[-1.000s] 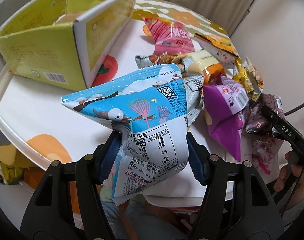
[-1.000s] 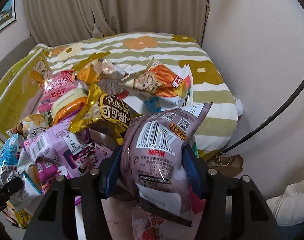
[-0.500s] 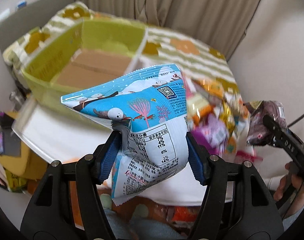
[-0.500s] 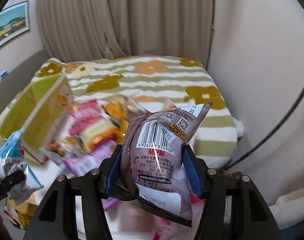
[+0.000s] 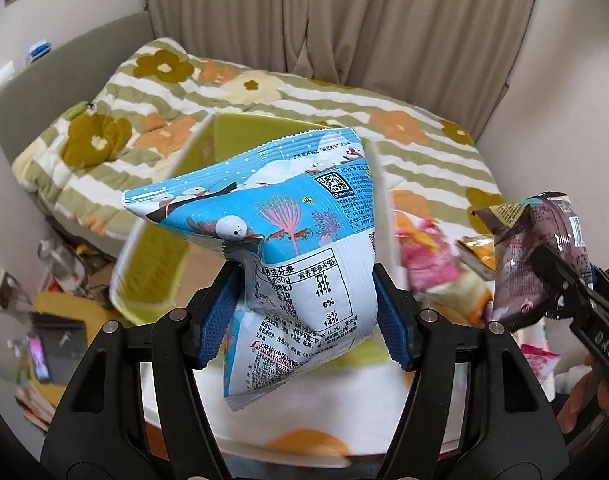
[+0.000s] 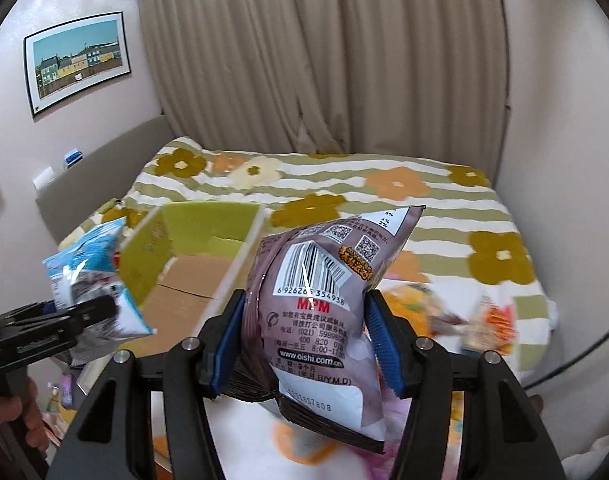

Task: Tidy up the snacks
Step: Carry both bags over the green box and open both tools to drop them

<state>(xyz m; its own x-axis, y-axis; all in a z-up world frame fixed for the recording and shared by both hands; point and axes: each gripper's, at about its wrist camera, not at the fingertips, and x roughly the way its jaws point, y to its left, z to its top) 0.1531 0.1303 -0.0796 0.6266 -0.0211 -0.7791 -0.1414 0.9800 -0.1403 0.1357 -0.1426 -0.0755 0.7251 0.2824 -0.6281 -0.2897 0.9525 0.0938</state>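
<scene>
My left gripper (image 5: 306,312) is shut on a blue snack bag (image 5: 288,216) with seals and coral printed on it, held up in the air in front of the green cardboard box (image 5: 160,252). My right gripper (image 6: 304,344) is shut on a mauve snack bag (image 6: 320,296) with a barcode, also lifted. In the left wrist view the mauve bag (image 5: 532,252) hangs at the right in the other gripper. In the right wrist view the blue bag (image 6: 92,276) shows at the left, beside the open box (image 6: 192,276), whose brown bottom is bare.
A blurred heap of snack packets (image 5: 436,260) lies on the white table (image 5: 344,412) to the right of the box. Behind stands a bed with a flowered striped cover (image 6: 384,188), curtains and walls. Clutter lies on the floor at left (image 5: 52,292).
Both grippers have risen and swung away from the snack heap toward the green box, each still holding its bag. The box's open inside has come into view.
</scene>
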